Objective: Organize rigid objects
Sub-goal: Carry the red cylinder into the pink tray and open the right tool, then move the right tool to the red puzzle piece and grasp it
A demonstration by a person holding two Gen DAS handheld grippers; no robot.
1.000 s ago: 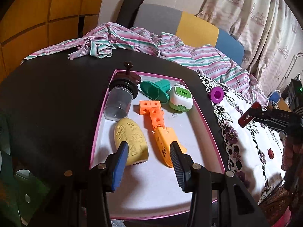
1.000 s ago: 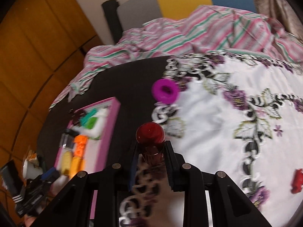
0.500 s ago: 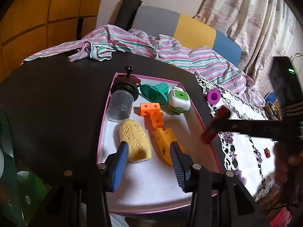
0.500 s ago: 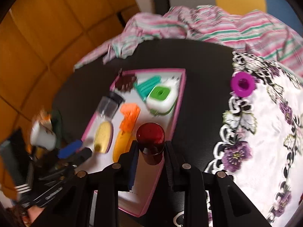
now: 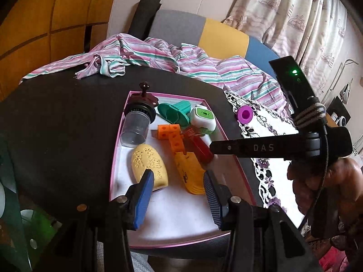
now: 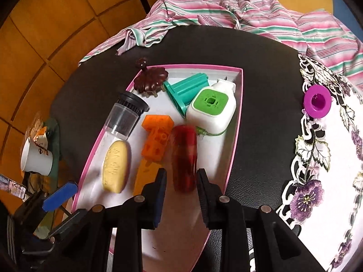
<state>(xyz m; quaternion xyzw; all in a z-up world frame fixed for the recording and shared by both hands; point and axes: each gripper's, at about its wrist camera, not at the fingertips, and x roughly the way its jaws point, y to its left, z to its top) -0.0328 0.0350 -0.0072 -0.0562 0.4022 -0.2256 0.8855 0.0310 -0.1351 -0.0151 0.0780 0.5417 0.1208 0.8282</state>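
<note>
Lying lengthwise, the red tube (image 6: 184,158) seemingly points away.

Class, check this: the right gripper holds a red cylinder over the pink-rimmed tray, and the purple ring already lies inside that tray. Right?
Not quite. The purple ring lies outside the tray, on the floral cloth, as the right wrist view shows. The right gripper does hold the red cylinder.

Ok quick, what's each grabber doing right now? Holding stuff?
Left gripper: open, holding nothing, over the pink tray.
Right gripper: shut on the red cylinder, inside the tray.
</note>
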